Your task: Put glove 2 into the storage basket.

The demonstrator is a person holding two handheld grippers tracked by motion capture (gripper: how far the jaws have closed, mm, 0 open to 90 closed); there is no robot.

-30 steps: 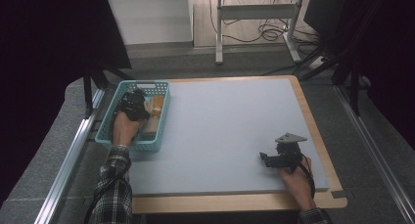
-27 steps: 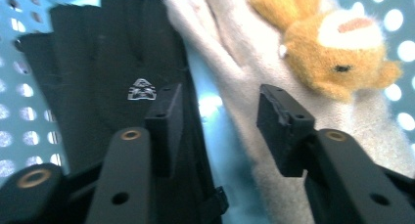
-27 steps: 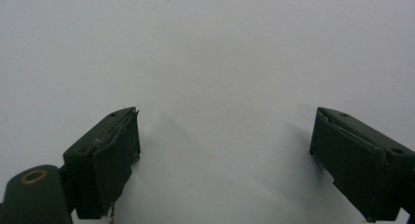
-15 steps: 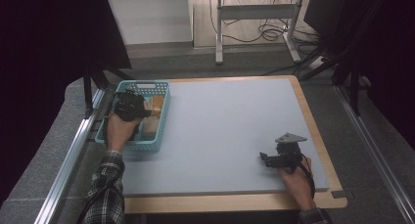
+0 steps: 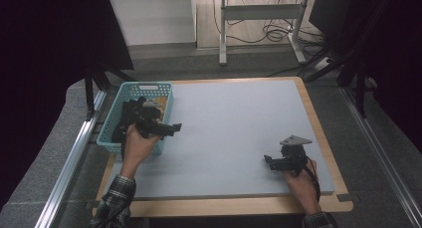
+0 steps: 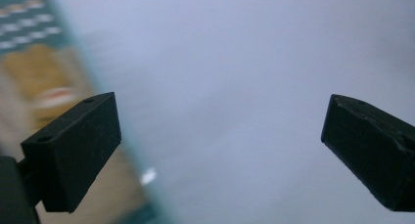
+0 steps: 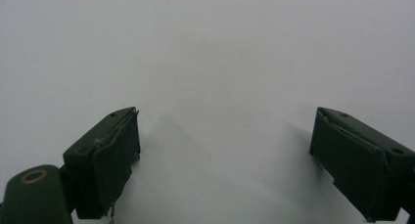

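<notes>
A teal plastic basket stands at the left of the grey mat, with black and orange things inside that I cannot make out. My left gripper hovers at the basket's right rim, pointing right over the mat. Its jaws have just been opening and now stand wide apart with nothing between them; the basket wall shows blurred at the left of the left gripper view. My right gripper rests near the mat's front right, open and empty over bare grey mat.
The mat lies on a wooden table with a metal rail along its left side. Beyond the far edge stand a metal frame and loose cables on the floor.
My left hand has come out of the basket and moved right and toward the front, to the basket's right rim. The right hand has kept still.
</notes>
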